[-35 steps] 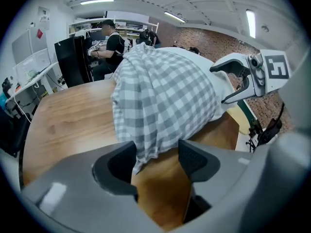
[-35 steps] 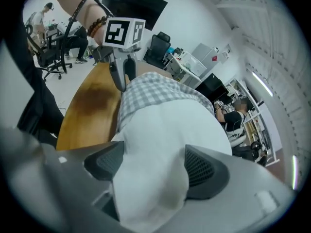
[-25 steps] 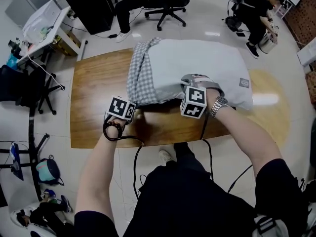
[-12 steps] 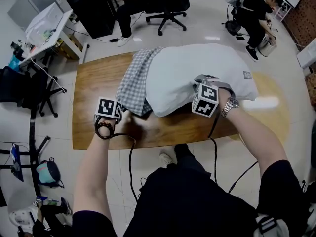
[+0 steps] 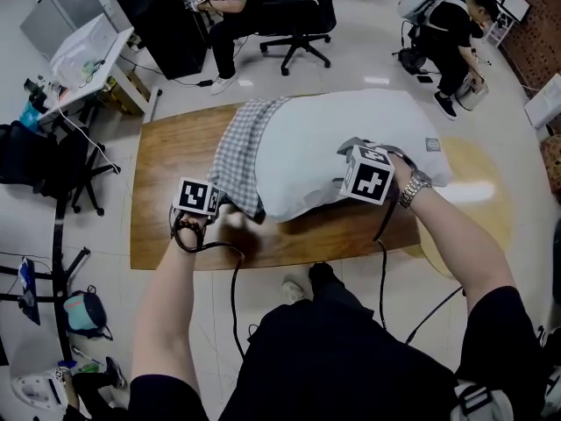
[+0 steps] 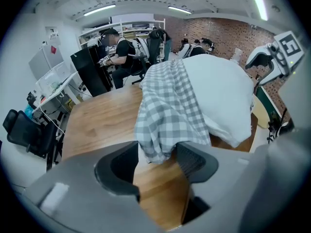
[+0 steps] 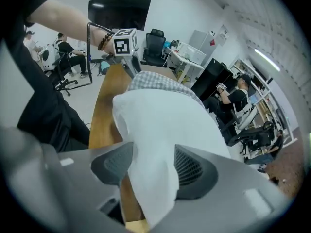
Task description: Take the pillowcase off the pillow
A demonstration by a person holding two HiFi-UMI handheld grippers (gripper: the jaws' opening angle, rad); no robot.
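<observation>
Along the near edge of the wooden table (image 5: 171, 160), both tongs pointed steeply down, a forearm reaching out to each from the person's body. No brand could be read anywhere: the small grey label (image 5: 431, 145) at the pillow's right end was too small to make out, and each marker cube (image 5: 198, 196) carried only black-and-white squares.

And the left gripper (image 6: 158, 159) had just been opening! Its jaws stood spread, with the hanging tip of the checked pillowcase (image 5: 241, 152) drooping between them and no pad pressing on it. That hand sat low near the table's near-left part, a bead bracelet (image 5: 186, 226) on the wrist.

Over to the right gripper (image 7: 151, 165): its jaws had also just been opening and stood apart, with a fold of the white pillow (image 5: 351, 143) lying loose between them. That hand hovered over the pillow's near side, a wristwatch (image 5: 414, 189) showing on the wrist.

The pillow lay lengthwise across the middle of the table, most of it bare. The pillowcase was bunched over its left end, trailing down toward the near edge.
</observation>
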